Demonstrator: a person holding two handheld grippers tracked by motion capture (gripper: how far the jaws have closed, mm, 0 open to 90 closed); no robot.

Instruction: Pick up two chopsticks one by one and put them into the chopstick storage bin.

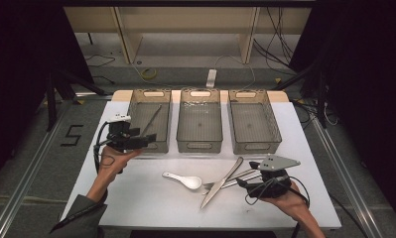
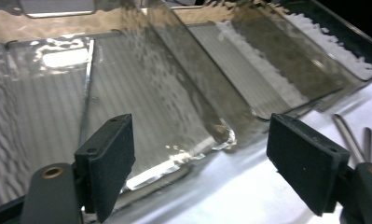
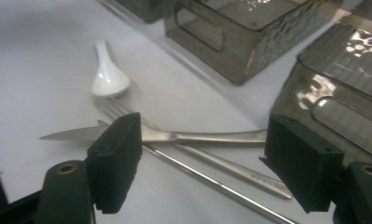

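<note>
A white ceramic spoon [image 1: 183, 180] [image 3: 108, 77] lies on the white table [image 1: 146, 198]. Right of it, a steel knife [image 1: 223, 182] [image 3: 174, 136] crosses a fork [image 1: 232, 177] [image 3: 221, 164] and a thin metal stick [image 3: 221, 189]. My right gripper [image 1: 246, 181] [image 3: 202, 140] stands open just short of their handles, holding nothing. My left gripper [image 1: 145, 141] [image 2: 200, 140] is open and empty at the front wall of the left bin [image 1: 136, 106] [image 2: 44, 107]. Inside that bin lies another thin metal stick [image 1: 152, 120] [image 2: 87, 88].
Three translucent grey bins stand in a row at the back: the left one, the middle bin [image 1: 200, 144] [image 3: 230, 32] and the right bin [image 1: 272, 119] [image 3: 342, 79]. Bare white tabletop lies around the cutlery. Dark floor and cables surround the table.
</note>
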